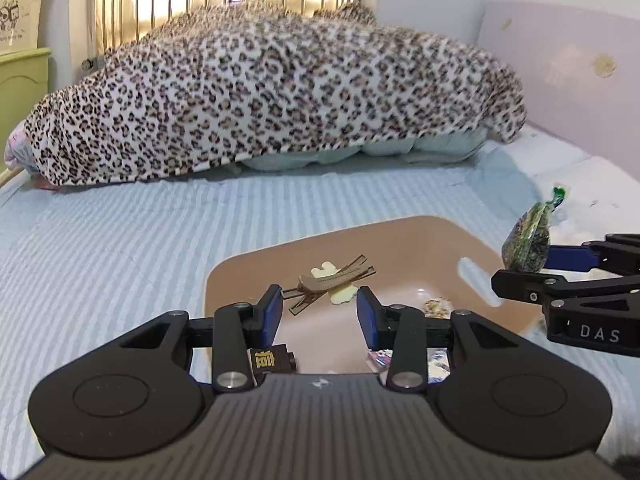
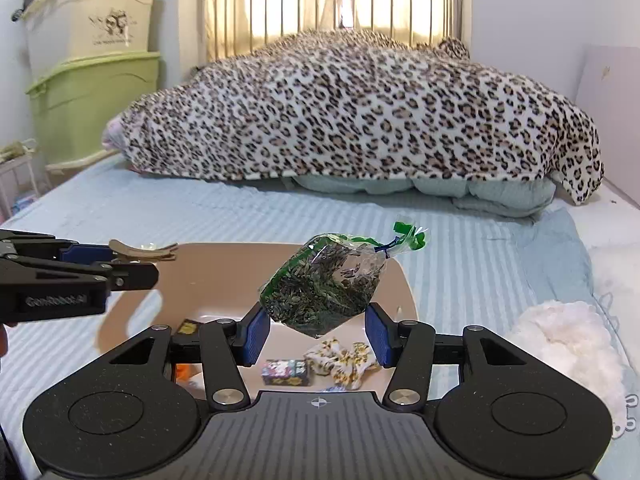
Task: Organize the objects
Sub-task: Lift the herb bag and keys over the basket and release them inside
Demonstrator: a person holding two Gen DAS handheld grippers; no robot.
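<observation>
A tan plastic bin (image 1: 404, 236) sits on the striped bed and shows in both views (image 2: 224, 264). My left gripper (image 1: 318, 300) hovers over it with its jaws wide; a brown hair clip (image 1: 334, 280) with a cream ornament touches its left finger, and whether it is held I cannot tell. The clip also shows in the right wrist view (image 2: 144, 250). My right gripper (image 2: 316, 326) is shut on a clear bag of green dried herbs (image 2: 324, 284) and holds it above the bin; the bag also shows in the left wrist view (image 1: 526, 242). In the bin lie a floral scrunchie (image 2: 344, 360), a small printed box (image 2: 286, 372) and a dark box (image 1: 272, 360).
A leopard-print blanket (image 2: 360, 112) covers a heap across the far end of the bed. Stacked green and cream storage boxes (image 2: 96, 80) stand at the far left. A white fluffy item (image 2: 568, 344) lies on the bed at the right. A metal bed rail (image 2: 340, 4) stands behind.
</observation>
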